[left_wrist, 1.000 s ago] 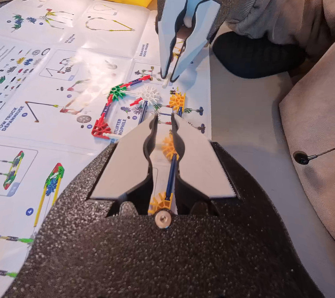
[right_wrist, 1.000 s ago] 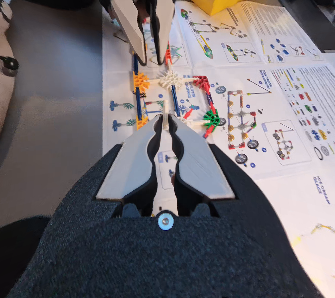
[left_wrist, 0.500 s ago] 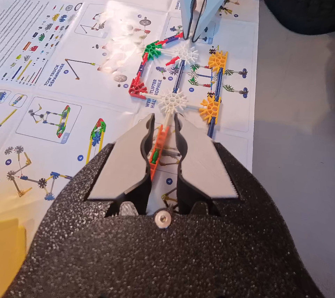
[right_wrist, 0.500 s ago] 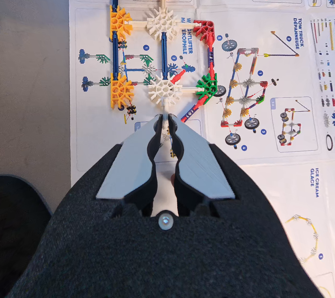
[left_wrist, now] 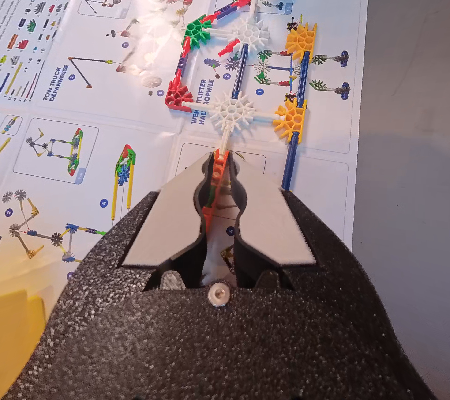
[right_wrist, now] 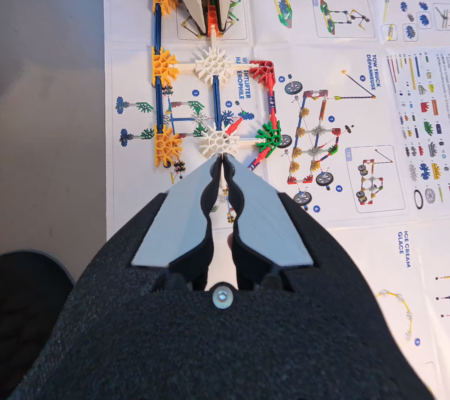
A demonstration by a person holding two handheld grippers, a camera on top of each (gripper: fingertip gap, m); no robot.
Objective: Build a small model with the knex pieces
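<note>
Gripping an orange connector [left_wrist: 217, 170] between nearly closed jaws, the left gripper [left_wrist: 219, 157] holds that piece at the free end of a short white rod [left_wrist: 225, 138]. The rod sticks out of the nearer white snowflake connector [left_wrist: 231, 110] of a flat toy frame [left_wrist: 239, 71]. A sliver of green shows behind the orange piece, deeper between the jaws; what it is cannot be told.

The right gripper [right_wrist: 221, 157] has its jaws pinched on another short white rod [left_wrist: 253, 5], which projects from the farther white snowflake connector [right_wrist: 219, 141] on the opposite side of the frame. Its tips sit just beside that connector.

The frame lies on a printed instruction sheet [right_wrist: 341, 242] spread over a grey tabletop [right_wrist: 48, 96]. Blue rods join the two white snowflakes and the yellow connectors [left_wrist: 300, 41] along one edge; a red corner connector [left_wrist: 176, 98] and a green connector [left_wrist: 196, 31] close the other edge. A corner of a yellow bin [left_wrist: 17, 320] shows at the lower left of the left wrist view.

Judging from this, the orange piece is being seated on the rod. It would go best with the orange slot kept in line with the rod, pushed straight along it while the right gripper braces the frame flat so that it neither slides nor lifts.
</note>
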